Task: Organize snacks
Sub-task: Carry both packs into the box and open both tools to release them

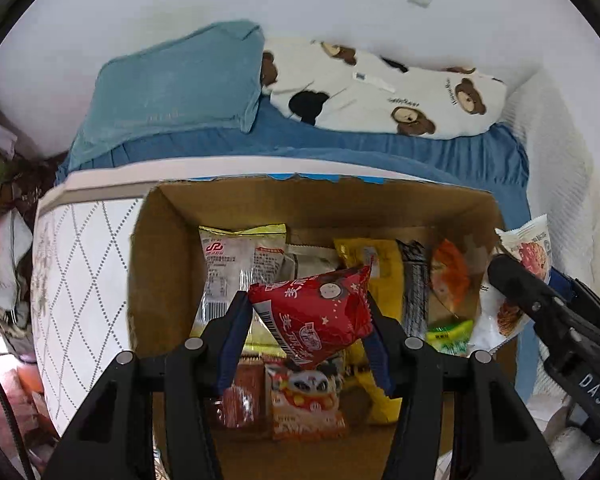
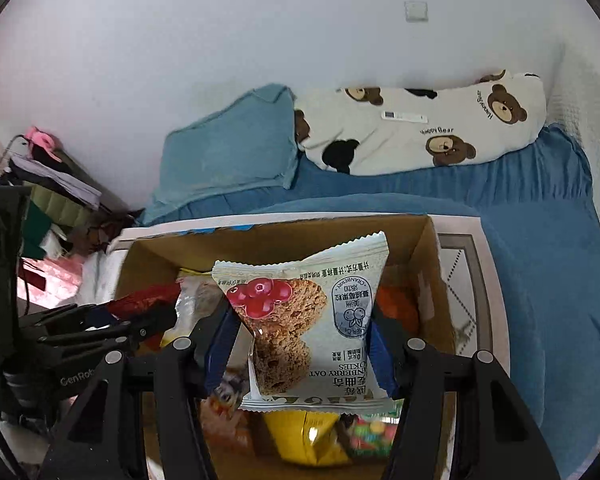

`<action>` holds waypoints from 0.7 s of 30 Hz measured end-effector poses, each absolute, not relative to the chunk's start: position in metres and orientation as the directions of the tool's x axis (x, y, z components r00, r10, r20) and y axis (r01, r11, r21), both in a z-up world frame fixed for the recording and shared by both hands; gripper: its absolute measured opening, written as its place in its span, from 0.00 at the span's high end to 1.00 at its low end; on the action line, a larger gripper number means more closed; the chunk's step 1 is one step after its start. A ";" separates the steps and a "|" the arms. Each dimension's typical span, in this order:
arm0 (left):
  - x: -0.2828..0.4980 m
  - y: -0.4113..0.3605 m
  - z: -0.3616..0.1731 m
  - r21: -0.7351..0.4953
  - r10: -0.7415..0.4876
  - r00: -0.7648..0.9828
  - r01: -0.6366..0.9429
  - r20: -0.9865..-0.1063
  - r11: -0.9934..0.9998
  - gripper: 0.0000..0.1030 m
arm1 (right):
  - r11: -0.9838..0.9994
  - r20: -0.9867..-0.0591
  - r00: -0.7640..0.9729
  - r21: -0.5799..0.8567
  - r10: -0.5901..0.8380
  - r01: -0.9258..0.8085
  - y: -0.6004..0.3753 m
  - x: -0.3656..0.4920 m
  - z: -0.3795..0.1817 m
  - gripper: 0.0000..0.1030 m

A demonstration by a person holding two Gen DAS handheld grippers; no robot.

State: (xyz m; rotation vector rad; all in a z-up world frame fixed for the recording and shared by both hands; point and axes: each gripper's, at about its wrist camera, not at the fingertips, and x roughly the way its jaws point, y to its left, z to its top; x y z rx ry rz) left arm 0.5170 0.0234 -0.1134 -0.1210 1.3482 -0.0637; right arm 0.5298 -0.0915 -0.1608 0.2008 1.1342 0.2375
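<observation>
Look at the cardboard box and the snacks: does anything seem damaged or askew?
The cardboard box's far top edge is ragged, with torn blue tape along it. Inside, the snack packets lie jumbled at mixed angles, not in rows.

place: home bedroom | showing: bed (image 2: 500, 208) lying at 12 o'clock, blue pillow (image 2: 228, 156), bear-print pillow (image 2: 420, 136), clothes (image 2: 48, 192) piling at 9 o'clock

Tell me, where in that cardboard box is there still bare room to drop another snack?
Bare cardboard floor shows at the near edge of the box, beside the yellow bag. Another bare strip runs before the lion-print packet. The back row is crowded with standing packets.
</observation>
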 end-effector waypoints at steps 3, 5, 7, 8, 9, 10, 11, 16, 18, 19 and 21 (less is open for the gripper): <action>0.530 0.027 -0.128 -0.134 -0.125 0.174 -0.035 -0.977 0.990 0.51 | 0.961 -0.892 0.359 0.263 0.274 -0.081 -0.082 0.555 -0.183 0.41; 0.535 0.028 -0.137 -0.153 -0.147 0.139 -0.035 -0.979 0.988 0.50 | 0.959 -0.899 0.334 0.272 0.283 -0.080 -0.079 0.560 -0.193 0.40; 0.535 0.031 -0.141 -0.154 -0.146 0.133 -0.049 -0.980 0.987 0.49 | 0.959 -0.913 0.295 0.276 0.282 -0.062 -0.078 0.566 -0.205 0.31; 0.535 0.033 -0.142 -0.148 -0.139 0.132 -0.061 -0.981 0.987 0.49 | 0.964 -0.922 0.283 0.260 0.266 -0.057 -0.078 0.566 -0.209 0.16; 0.534 0.035 -0.142 -0.148 -0.138 0.136 -0.067 -0.981 0.987 0.47 | 0.967 -0.927 0.278 0.246 0.253 -0.058 -0.078 0.567 -0.212 0.10; 0.532 0.036 -0.142 -0.137 -0.126 0.142 -0.068 -0.982 0.988 0.39 | 0.972 -0.931 0.279 0.230 0.237 -0.056 -0.079 0.566 -0.214 0.06; 0.530 0.036 -0.142 -0.118 -0.107 0.146 -0.064 -0.983 0.991 0.32 | 0.975 -0.935 0.276 0.215 0.222 -0.057 -0.080 0.566 -0.216 0.06; 0.519 0.041 -0.143 -0.078 -0.065 0.168 -0.074 -0.984 0.994 0.11 | 0.987 -0.954 0.255 0.147 0.160 -0.068 -0.085 0.553 -0.226 0.04; 0.515 0.043 -0.143 -0.087 -0.073 0.172 -0.081 -0.982 0.993 0.10 | 0.990 -0.957 0.254 0.123 0.136 -0.067 -0.086 0.548 -0.229 0.04; 0.513 0.043 -0.144 -0.087 -0.072 0.172 -0.081 -0.982 0.993 0.10 | 0.990 -0.958 0.252 0.126 0.139 -0.068 -0.087 0.545 -0.230 0.04; 0.508 0.043 -0.142 -0.088 -0.072 0.182 -0.080 -0.981 0.993 0.10 | 0.990 -0.957 0.255 0.124 0.135 -0.062 -0.088 0.539 -0.229 0.04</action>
